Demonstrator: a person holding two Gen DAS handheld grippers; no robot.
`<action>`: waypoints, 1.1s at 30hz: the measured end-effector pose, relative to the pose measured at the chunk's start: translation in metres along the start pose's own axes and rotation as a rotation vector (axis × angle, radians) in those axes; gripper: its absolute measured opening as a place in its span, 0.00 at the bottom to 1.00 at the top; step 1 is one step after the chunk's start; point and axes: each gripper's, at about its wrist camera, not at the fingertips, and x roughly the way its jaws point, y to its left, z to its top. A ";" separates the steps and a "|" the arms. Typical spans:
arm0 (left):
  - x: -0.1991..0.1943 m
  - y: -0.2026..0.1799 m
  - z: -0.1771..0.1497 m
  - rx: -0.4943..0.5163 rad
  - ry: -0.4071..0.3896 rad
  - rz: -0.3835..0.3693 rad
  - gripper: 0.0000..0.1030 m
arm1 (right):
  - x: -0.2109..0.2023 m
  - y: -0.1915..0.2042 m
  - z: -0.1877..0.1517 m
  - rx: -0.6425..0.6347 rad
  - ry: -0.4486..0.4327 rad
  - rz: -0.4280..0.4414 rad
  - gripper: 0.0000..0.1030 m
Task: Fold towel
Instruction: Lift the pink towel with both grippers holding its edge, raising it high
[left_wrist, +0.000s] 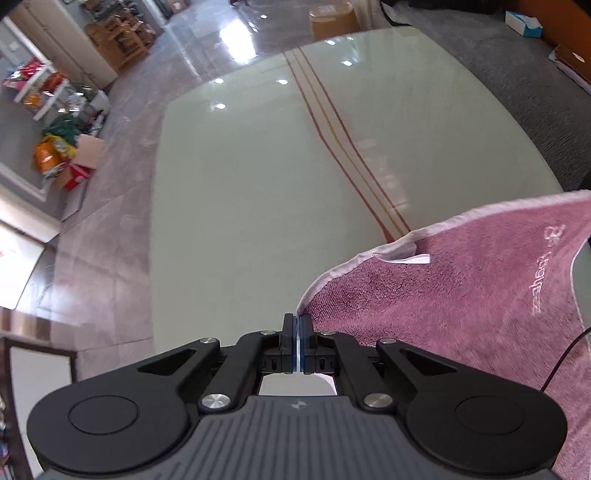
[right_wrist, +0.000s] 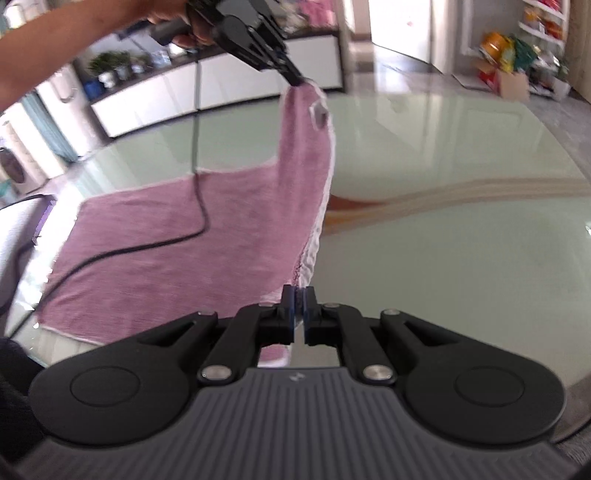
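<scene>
Nearest the right-wrist camera, the right gripper (right_wrist: 298, 295) is pinched tight on one corner of the pink towel (right_wrist: 166, 236). From there a white-hemmed edge rises to the far corner, clamped just as tightly by the left gripper (right_wrist: 295, 79), which is held higher. Both lifted corners share that one edge, while the rest lies flat on the glass table (right_wrist: 443, 258) to the left, toward its near-left edge. Judging by this, the fold carries the held edge leftward over the flat part.
</scene>
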 end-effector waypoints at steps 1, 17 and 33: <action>-0.014 -0.004 -0.009 -0.012 -0.006 0.016 0.01 | -0.006 0.014 0.002 -0.019 -0.014 0.021 0.04; -0.153 -0.063 -0.175 -0.183 0.005 0.160 0.01 | -0.009 0.189 0.004 -0.192 -0.029 0.215 0.04; -0.199 -0.109 -0.342 -0.305 0.051 0.206 0.01 | 0.045 0.329 -0.006 -0.296 0.067 0.329 0.04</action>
